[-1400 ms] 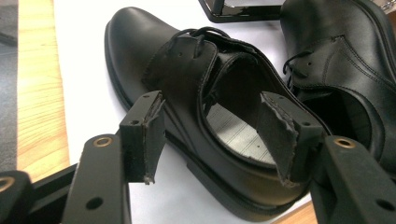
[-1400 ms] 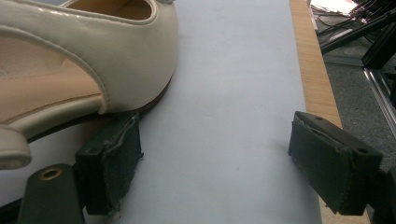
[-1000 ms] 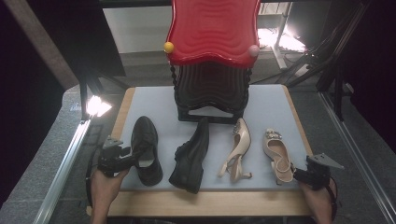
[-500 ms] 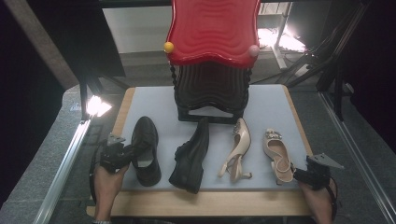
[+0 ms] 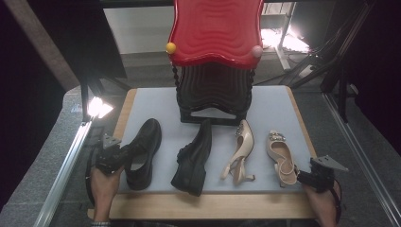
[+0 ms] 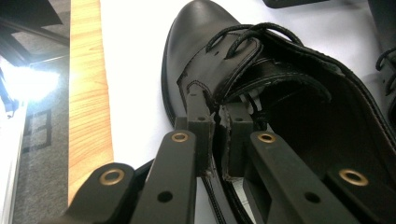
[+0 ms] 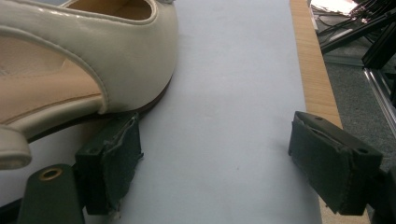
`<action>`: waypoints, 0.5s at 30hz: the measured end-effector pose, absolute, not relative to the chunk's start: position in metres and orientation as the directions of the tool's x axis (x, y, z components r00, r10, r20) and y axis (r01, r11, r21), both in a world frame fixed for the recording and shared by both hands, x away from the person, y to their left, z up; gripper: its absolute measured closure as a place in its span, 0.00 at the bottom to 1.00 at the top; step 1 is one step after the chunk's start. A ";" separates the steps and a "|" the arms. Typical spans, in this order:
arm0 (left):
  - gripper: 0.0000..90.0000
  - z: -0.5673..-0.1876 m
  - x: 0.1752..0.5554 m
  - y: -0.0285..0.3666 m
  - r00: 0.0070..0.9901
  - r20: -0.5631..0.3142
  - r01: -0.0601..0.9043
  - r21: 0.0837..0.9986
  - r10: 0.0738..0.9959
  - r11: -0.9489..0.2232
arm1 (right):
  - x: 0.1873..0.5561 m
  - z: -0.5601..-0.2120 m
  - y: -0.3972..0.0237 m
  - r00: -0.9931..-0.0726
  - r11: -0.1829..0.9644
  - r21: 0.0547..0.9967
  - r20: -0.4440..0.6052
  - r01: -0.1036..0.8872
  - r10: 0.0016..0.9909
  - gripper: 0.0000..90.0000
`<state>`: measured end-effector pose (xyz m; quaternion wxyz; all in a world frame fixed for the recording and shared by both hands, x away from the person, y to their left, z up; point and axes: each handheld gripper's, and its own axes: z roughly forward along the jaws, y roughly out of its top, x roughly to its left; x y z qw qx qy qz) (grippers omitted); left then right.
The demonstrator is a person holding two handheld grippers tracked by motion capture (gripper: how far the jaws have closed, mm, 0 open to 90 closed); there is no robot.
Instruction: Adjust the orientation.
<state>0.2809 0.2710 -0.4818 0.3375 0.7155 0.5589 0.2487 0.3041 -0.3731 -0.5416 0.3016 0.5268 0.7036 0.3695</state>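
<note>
A black lace-up shoe (image 5: 142, 153) lies at the left of the blue mat (image 5: 269, 109). My left gripper (image 5: 124, 153) comes at it from the left. Its jaws have just been closing and now pinch the shoe's (image 6: 196, 37) side rim beside the laces, with the left gripper (image 6: 218, 114) shut on that rim. A second black shoe (image 5: 194, 158) lies at the middle. One beige heeled sandal (image 5: 241, 149) lies on its side, another (image 5: 281, 156) stands upright at the right. My right gripper (image 5: 302, 177) rests open behind that sandal's heel (image 7: 93, 46); in its own view the right gripper (image 7: 215, 158) spans bare mat.
A stack of black stools under a red seat (image 5: 215, 56) stands at the back centre of the mat. The wooden table edge (image 5: 208, 205) runs along the front. A bright lamp (image 5: 97, 108) glares beside the table's left edge, above a metal rail (image 5: 61, 175).
The left gripper's jaws have closed onto the black shoe's side rim, and the hand has edged slightly. The right gripper and the other shoes have stayed put.
</note>
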 end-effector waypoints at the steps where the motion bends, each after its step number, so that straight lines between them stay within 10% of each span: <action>1: 0.94 -0.481 0.280 0.272 0.254 -0.029 0.628 0.765 0.967 -0.142 | 0.304 -0.542 -0.373 -0.263 0.172 0.838 -0.036 0.518 0.964 0.19; 15: 0.94 -0.450 0.271 0.268 0.338 -0.004 0.525 0.831 0.941 -0.185 | 0.304 -0.542 -0.373 -0.263 0.172 0.838 -0.035 0.518 0.964 0.19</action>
